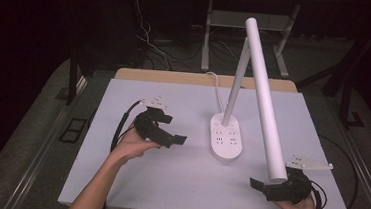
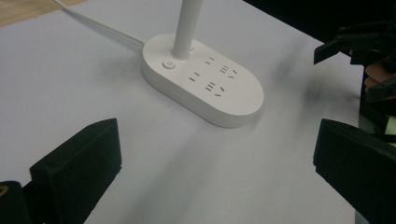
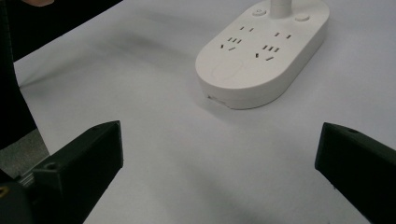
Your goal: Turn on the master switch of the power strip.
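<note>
So the white desk lamp is parked roughly mid-table, its oval base sitting flat on the white table top, a bit right of centre, with the cord trailing off the far edge. That base doubles as a power strip: socket holes are laid out across the top, and a small round power button is seen next to where the upright stem comes out. The long tube head is tilted steeply downward, so its lower end hangs just above the right gripper near the front right corner, probably why that gripper is held low and close there. The left gripper is held off the table to the left of the base, angled toward it, apparently so the button side can be reached. Both sets of jaws are spread wide with nothing between them, and neither is touching the lamp yet. In the left gripper view the base is framed dead ahead between the jaws, which suggests it's being lined up for an approach. From the right gripper view the rounded near end of the base is faced, apart from the jaws.
</note>
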